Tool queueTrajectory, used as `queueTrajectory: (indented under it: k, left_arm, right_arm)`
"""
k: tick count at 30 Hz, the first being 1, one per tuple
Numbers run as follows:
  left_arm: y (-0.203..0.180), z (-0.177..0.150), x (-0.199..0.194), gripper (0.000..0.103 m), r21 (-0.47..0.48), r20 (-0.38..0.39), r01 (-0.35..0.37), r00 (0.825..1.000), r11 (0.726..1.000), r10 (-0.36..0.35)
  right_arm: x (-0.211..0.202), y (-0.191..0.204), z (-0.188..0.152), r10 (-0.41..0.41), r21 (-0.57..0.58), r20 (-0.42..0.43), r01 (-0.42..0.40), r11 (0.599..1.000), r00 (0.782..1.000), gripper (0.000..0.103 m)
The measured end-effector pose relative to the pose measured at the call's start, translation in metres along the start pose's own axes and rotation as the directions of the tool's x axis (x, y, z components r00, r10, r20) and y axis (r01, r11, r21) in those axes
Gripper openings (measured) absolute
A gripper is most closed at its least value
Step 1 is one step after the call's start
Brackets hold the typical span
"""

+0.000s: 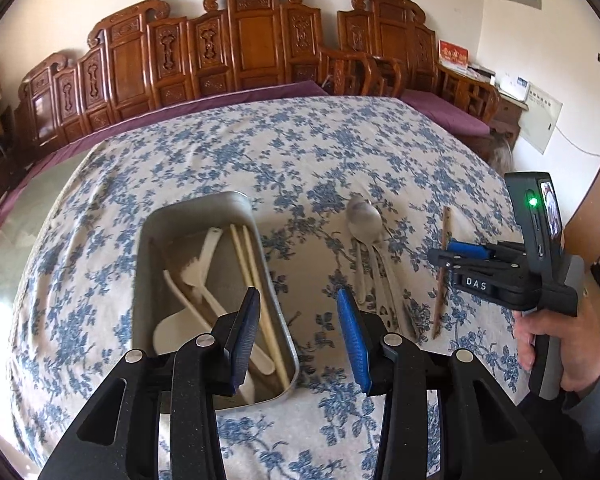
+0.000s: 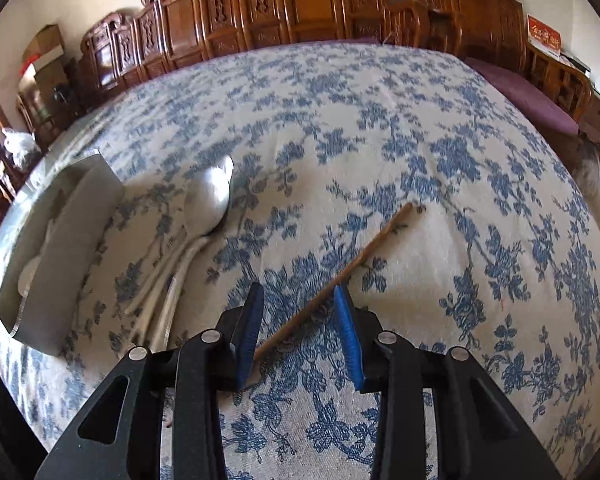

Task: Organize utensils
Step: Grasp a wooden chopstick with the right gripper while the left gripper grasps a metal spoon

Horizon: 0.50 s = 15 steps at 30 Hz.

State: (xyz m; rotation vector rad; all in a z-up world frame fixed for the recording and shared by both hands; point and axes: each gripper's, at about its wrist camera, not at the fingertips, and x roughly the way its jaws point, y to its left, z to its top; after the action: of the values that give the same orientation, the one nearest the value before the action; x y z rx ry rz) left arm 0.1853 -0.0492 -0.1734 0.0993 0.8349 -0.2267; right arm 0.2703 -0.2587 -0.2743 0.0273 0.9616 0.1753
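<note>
**A:** Start with what's closest. The right gripper (image 2: pixel 298 330) has its jaws parted, and the brown chopstick (image 2: pixel 340 276) lies on the cloth between them — its near end runs past the left pad, its far end points up and to the right. Nothing is pinched; both pads stand clear of the stick.

**B:** So the stick's long axis crosses the gap on a slant, not square to it?

**A:** Yes, diagonally. I'd judge the wrist wants a small turn, or the stick will skid sideways as the pads meet it.

**B:** And the left gripper (image 1: pixel 300 336)?

**A:** Also parted and empty, over the near right corner of the metal tray (image 1: pixel 152 240). Inside the tray lie cream chopsticks (image 1: pixel 252 280) and pale plastic utensils (image 1: pixel 196 280), all roughly lengthwise.

**B:** What lies beyond?

**A:** Just right of the tray, on the floral tablecloth (image 1: pixel 260 152), sit the metal spoons (image 1: pixel 364 220), bowls away, handles towards us. Further right is the brown stick under the other tool — clearly the right hand's job, being nearest. The spoons lie between the two hands, somewhat nearer the left.
</note>
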Motion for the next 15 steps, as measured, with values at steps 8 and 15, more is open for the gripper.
queueTrajectory:
  k: [8,15]
  left_arm:
    - [-0.018,0.008,0.009,0.038,0.032,-0.013,0.008,1.000,0.999,-0.008]
    - [-0.034,0.016,0.028,0.038,0.054,-0.045,0.038,0.998,0.998,-0.035]
  right_arm:
    - [-0.001,-0.006,-0.002,-0.082,-0.073,-0.011,0.081,0.994,0.997,0.021]
    - [-0.003,-0.031,-0.003,-0.078,-0.052,-0.008,0.078,0.996,0.997,0.007]
